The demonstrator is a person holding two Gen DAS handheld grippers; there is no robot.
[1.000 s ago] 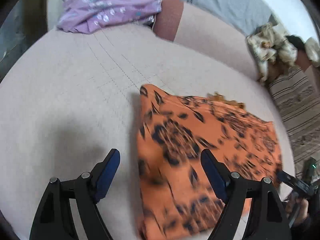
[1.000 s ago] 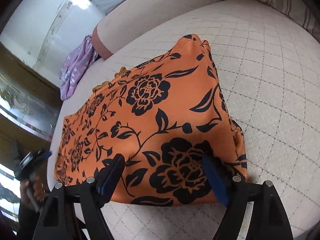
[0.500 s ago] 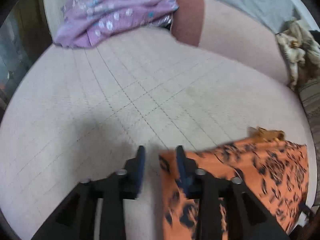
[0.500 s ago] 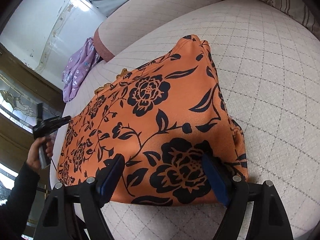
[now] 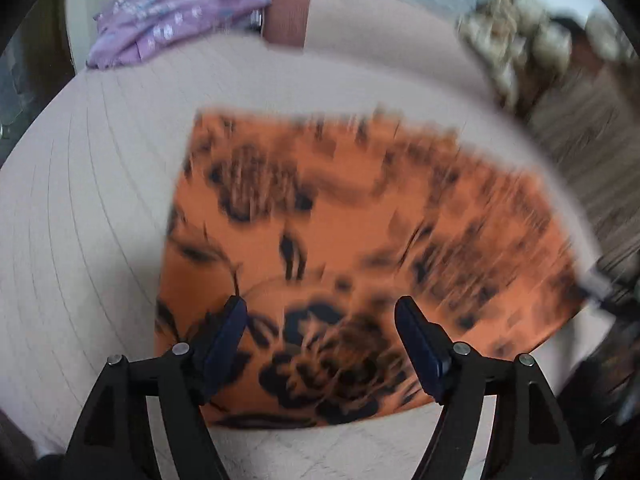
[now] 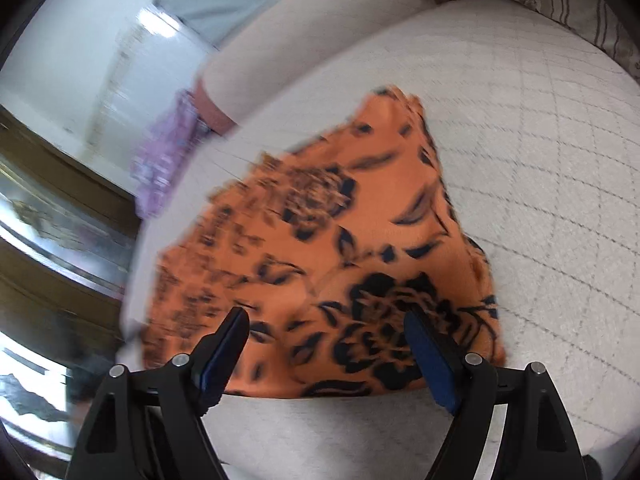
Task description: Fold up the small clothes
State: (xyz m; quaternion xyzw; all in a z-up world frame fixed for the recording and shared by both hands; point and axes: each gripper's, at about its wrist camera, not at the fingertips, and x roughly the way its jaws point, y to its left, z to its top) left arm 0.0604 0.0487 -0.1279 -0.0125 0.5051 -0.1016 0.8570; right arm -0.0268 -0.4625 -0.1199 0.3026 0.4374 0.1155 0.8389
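Orange floral garment (image 5: 360, 240) lies slack between the gaping, empty left gripper (image 5: 320, 344), just reopened, and right gripper (image 6: 326, 354), so a shallow pinch could snag one layer.

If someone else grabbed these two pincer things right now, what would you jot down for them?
Left gripper: jaws have just been opening, nothing pinched, over the near edge of the orange floral garment.
Right gripper: open, empty, over the same garment's near edge.
The garment lies in a flat, roughly rectangular shape on the quilted cushion; it looks already folded, though how many folds I cannot tell.
A purple garment sits crumpled at the far end, probably next.
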